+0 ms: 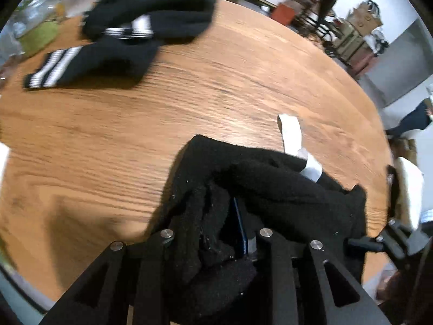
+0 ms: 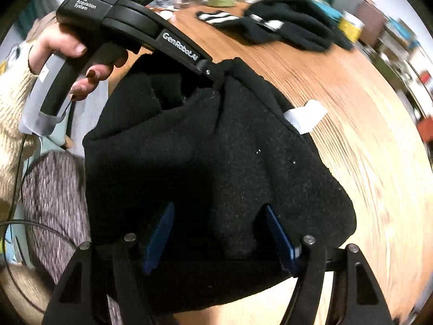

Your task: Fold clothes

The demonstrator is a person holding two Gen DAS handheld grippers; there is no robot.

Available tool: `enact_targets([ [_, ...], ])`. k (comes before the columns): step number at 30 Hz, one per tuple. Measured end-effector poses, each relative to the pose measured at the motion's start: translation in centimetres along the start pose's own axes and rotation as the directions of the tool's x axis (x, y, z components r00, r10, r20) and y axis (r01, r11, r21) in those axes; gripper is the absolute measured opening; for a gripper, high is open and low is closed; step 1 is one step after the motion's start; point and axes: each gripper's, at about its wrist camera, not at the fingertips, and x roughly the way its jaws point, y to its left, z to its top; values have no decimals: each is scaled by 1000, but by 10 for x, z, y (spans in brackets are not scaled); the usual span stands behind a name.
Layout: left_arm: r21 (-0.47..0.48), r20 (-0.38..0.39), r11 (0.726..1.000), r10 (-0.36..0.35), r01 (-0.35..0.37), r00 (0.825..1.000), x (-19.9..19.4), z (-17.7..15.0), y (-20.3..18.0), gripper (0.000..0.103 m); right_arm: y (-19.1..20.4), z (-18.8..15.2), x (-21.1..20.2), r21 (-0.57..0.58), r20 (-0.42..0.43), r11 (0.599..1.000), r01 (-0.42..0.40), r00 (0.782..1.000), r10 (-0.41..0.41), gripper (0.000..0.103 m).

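On the far left of the wooden table (image 1: 189,89) lies a black garment with white stripes (image 1: 113,40). Nearer, the left gripper (image 1: 216,233) pinches a bunched fold of the black fleece garment (image 1: 270,184), whose white tag (image 1: 291,132) rests on the wood. Right of it, the right gripper (image 2: 219,238) stands with fingers wide, fleece draped between them.

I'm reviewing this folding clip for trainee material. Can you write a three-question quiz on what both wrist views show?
1. True or false: the left gripper is shut on the black garment.
2. What colour is the tag on that garment?
3. The striped black clothes lie: A) at the far side of the wooden table; B) in the right gripper; C) on the floor.

Key: 1 true; 2 white; 3 A.
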Motion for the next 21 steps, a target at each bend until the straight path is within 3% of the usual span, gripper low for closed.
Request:
enact_targets([
  [2, -48, 26, 997, -53, 54, 998, -7, 2, -6, 29, -11, -19, -11, 77, 86, 997, -15, 996, 8, 73],
  [4, -129, 109, 983, -118, 132, 987, -36, 1, -1, 43, -18, -31, -28, 118, 161, 992, -40, 987, 20, 69],
  [6, -160, 222, 980, -82, 120, 972, -77, -11, -2, 72, -21, -41, -49, 133, 233, 990, -57, 972, 24, 62],
  [8, -143, 306, 989, 3, 42, 952, -112, -27, -11, 75, -20, -41, -71, 97, 289, 995, -24, 957, -5, 62],
  [10, -129, 382, 991, 74, -26, 921, -144, -42, -19, 75, -19, -38, -91, 64, 340, 998, 8, 940, -30, 62],
  [11, -138, 384, 990, 78, -27, 920, -151, -49, -21, 75, -18, -34, -96, 48, 354, 999, 0, 935, -17, 59],
  [14, -140, 269, 990, 40, -2, 962, -143, -62, -25, 75, -7, -21, -92, -24, 335, 999, -39, 941, 45, 59],
  [16, -140, 161, 989, 75, -52, 984, -121, -76, -31, 75, 4, -11, -73, -90, 278, 996, -24, 959, 48, 57],
  [18, -155, 73, 975, 174, -161, 982, -91, -89, -30, 75, 10, -4, -54, -104, 242, 994, 22, 970, 4, 57],
  [21, -264, 21, 952, 165, -154, 986, -68, -110, -11, 75, 2, 3, -46, -65, 240, 998, -15, 970, 30, 59],
])
